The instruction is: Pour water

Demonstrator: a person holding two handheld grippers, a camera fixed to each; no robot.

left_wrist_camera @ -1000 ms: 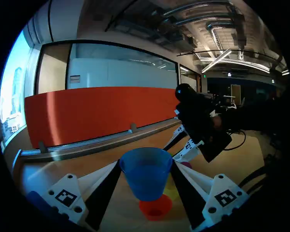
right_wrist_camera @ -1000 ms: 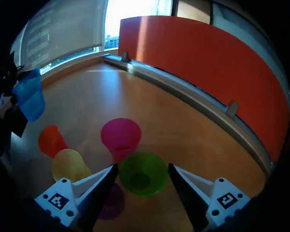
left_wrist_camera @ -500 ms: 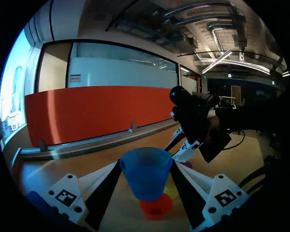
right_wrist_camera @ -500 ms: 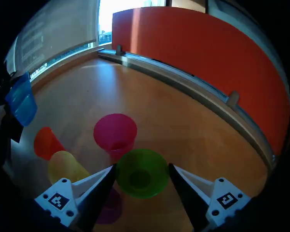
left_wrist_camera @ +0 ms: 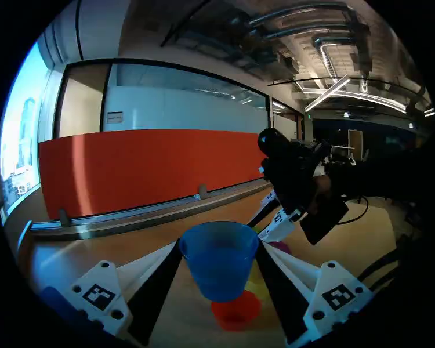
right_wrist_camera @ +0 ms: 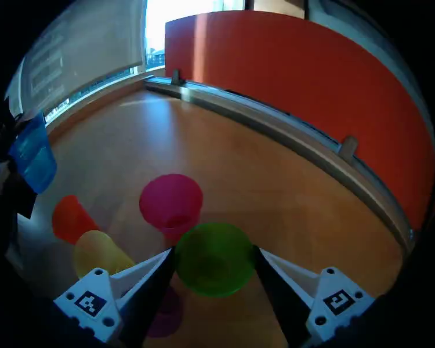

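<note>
My left gripper (left_wrist_camera: 219, 249) is shut on a blue cup (left_wrist_camera: 219, 261), held upright above the wooden table. Below it stand an orange cup (left_wrist_camera: 235, 310) and a yellow cup (left_wrist_camera: 256, 284). My right gripper (right_wrist_camera: 213, 255) is shut on a green cup (right_wrist_camera: 214, 258), held over the table with its mouth toward the camera. Beyond it stands a pink cup (right_wrist_camera: 171, 200). To its left are the orange cup (right_wrist_camera: 71, 217) and yellow cup (right_wrist_camera: 95, 252), and a purple cup (right_wrist_camera: 165, 310) lies under the left finger. The blue cup (right_wrist_camera: 35, 153) hangs at the far left.
The wooden tabletop (right_wrist_camera: 246, 174) ends at a metal rail (right_wrist_camera: 287, 136) below an orange partition (right_wrist_camera: 310, 75). In the left gripper view the right gripper (left_wrist_camera: 278, 220) and the hand (left_wrist_camera: 322, 185) holding it hover beyond the blue cup. Windows line the left side.
The right gripper has shifted slightly with the green cup, so the table cups sit a little differently in its view. The left gripper and blue cup have stayed steady.
</note>
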